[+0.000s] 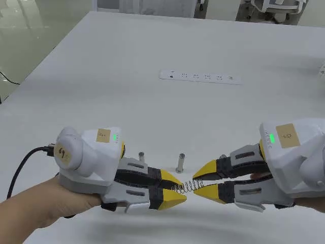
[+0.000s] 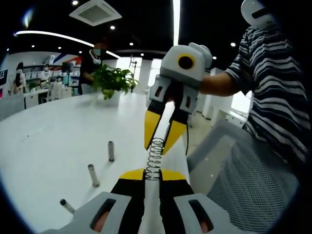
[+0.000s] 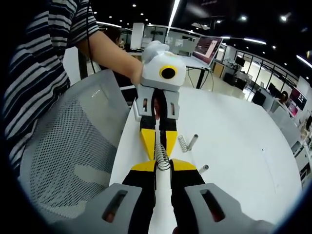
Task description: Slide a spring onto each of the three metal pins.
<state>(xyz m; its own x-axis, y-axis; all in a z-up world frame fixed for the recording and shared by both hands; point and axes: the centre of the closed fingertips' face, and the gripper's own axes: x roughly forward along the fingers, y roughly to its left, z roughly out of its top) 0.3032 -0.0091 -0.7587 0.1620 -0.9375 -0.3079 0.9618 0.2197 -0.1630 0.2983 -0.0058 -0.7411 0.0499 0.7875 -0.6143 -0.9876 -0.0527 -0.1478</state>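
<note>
The left gripper [image 1: 183,192] was closed on one end of the thin coiled steel spring [image 1: 186,186] (above the white counter [image 1: 152,101]); whether the narrow right gripper [image 1: 195,184] pinched the other end, I could not tell.

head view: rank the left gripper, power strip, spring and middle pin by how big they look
1. left gripper, though it is nearest the camera
2. power strip, which lies farther off
3. spring and middle pin look about alike, so unranked
</note>
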